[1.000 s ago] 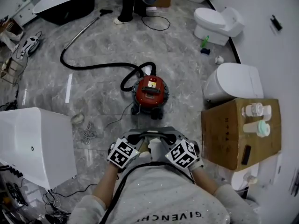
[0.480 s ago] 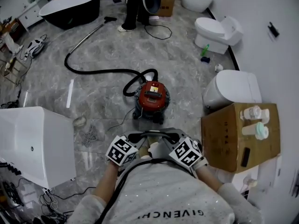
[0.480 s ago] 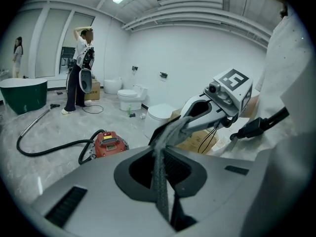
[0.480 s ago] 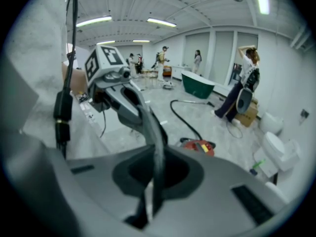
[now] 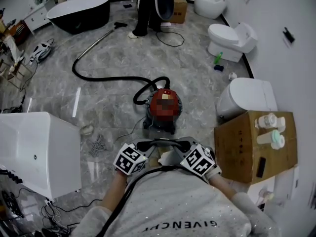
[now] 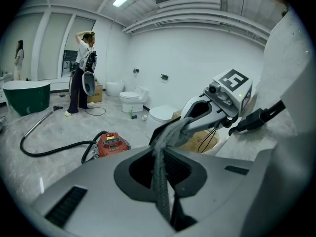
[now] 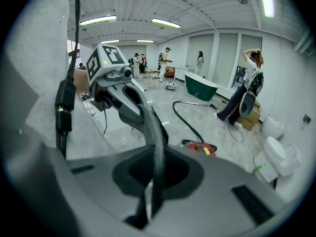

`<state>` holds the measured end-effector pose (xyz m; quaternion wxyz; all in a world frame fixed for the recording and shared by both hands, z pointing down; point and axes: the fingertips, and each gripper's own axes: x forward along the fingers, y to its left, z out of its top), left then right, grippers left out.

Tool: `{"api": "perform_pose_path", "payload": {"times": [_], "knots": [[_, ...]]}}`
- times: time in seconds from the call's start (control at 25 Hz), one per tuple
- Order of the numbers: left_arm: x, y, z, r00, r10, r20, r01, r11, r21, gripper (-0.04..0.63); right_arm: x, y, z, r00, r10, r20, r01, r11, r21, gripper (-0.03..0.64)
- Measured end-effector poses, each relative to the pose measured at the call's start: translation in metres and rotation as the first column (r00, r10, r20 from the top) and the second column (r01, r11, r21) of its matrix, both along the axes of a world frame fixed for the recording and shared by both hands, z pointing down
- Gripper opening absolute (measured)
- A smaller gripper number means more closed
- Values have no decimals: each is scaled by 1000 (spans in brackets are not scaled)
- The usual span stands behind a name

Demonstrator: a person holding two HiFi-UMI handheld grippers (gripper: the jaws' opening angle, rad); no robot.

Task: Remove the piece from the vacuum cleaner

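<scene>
The vacuum (image 5: 164, 107) had drawn slightly closer as I approached; my left gripper (image 6: 170, 131) and right gripper (image 7: 157, 132) stayed shut and empty, removal not begun.

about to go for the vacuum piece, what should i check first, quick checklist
1. Both empty: left hand-held gripper and right hand-held gripper hold nothing: ok.
2. Jaws open for a grab: both are shut: not ok.
3. Vacuum cleaner within reach: it sits ahead on the floor, with neither gripper near it: not ok.
4. Piece to remove picked out: the hose runs up to the vacuum cleaner, but the joint is too small to read: cannot tell.
5. Way ahead: bare floor, and the loose wires lie off to the left: ok.
</scene>
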<state>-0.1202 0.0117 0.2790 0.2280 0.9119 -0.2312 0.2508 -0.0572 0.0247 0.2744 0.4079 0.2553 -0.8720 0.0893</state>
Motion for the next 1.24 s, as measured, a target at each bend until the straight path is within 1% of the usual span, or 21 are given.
{"api": "perform_pose_path", "payload": {"times": [0.32,0.64,0.72,0.92,1.24], "knots": [[-8,-2,-1,999,-42,-17,42,999,10,37,-6,-3,2,1000,-9,-11,9,1000,23,26],[-11,-5,6,994,-88,-68,87,996,-29,37,-9,-10,4,999,-33,-35,34,999,35,26],[-10,-6,5,994,-87,-71,84,996,-35,37,-8,-11,3,999,-31,-32,33,999,35,26],[-1,-8,5,996,-68,-54,67,997,-28,37,1,-11,5,999,-28,-28,29,999,28,26],[5,-10,11,994,-83,-67,80,995,-54,37,7,-17,8,999,-38,-37,39,999,25,26]]}}
